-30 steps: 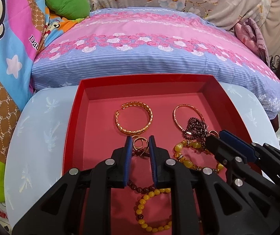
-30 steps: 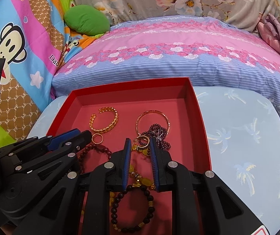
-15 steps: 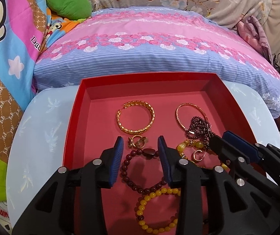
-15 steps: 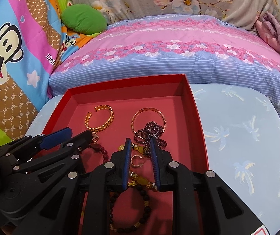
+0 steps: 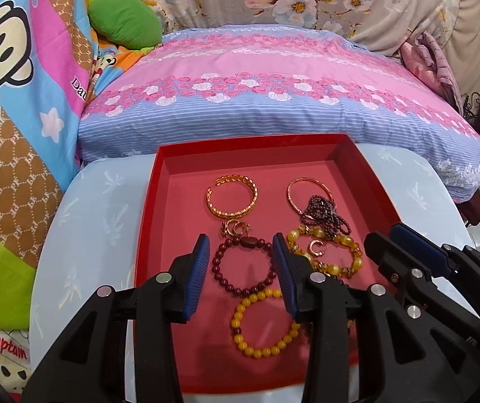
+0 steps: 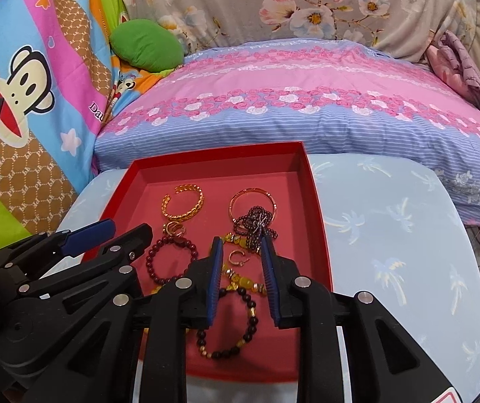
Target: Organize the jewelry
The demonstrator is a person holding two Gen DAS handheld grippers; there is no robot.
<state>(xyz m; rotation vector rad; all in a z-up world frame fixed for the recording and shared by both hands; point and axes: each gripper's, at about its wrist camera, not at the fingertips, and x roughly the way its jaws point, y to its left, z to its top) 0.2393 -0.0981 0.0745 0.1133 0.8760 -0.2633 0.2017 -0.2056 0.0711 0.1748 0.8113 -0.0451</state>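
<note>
A red tray [image 5: 147, 211] [image 6: 320, 235] holds the jewelry. In it lie a gold cuff bracelet [image 5: 233, 194] [image 6: 182, 203], a thin gold bangle [image 5: 307, 189] [image 6: 252, 201], a dark purple bead chain [image 5: 323, 215] [image 6: 255, 223], gold rings [image 5: 234, 228] [image 6: 174, 228], a dark red bead bracelet [image 5: 243, 267] [image 6: 172, 261], a yellow bead bracelet [image 5: 265, 322], an amber bead bracelet [image 5: 327, 253], a small gold ring [image 5: 315, 248] [image 6: 238, 257] and a dark bead bracelet [image 6: 228, 324]. My left gripper [image 5: 240, 241] is open and empty above the dark red bracelet. My right gripper [image 6: 241, 243] is open and empty above the small gold ring.
The tray sits on a light blue table [image 5: 98, 221] [image 6: 391, 235] with a palm print. Behind it lies a pink and blue striped pillow [image 5: 273, 100] [image 6: 290, 100]. A cartoon blanket [image 5: 21, 100] and a green cushion [image 5: 122, 20] are at the left.
Both grippers have pulled back from the tray and opened. The left one let go of the gold rings, which now lie in the tray. The right jaws widened around the small gold ring.
</note>
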